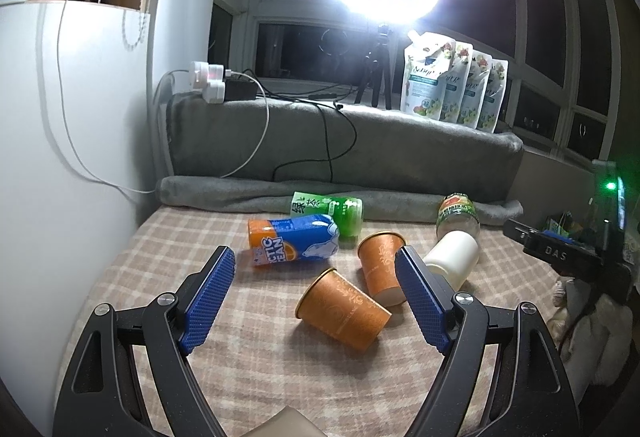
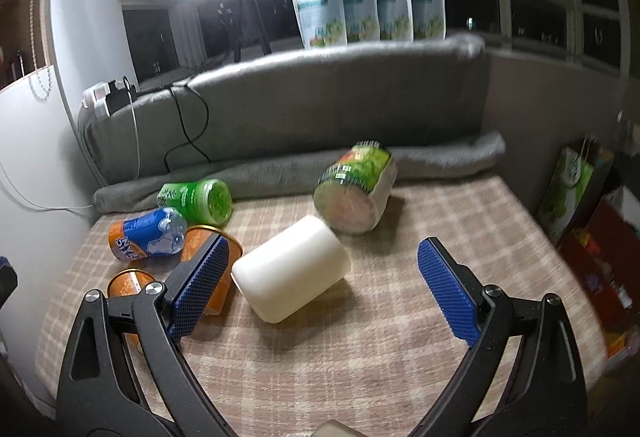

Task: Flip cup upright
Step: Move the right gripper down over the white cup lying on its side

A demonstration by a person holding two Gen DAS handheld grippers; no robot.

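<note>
Two orange paper cups lie on their sides on the checked cloth: the near one with its mouth to the left, the far one with its mouth away from me. My left gripper is open and empty, above and just short of them. A white cup lies on its side, also seen in the left wrist view. My right gripper is open and empty, with the white cup between and beyond its fingers. The orange cups are partly hidden behind its left finger.
An orange-blue can, a green can and a glass jar lie on their sides at the back. A grey blanket rises behind them. A white wall stands left. Boxes sit right.
</note>
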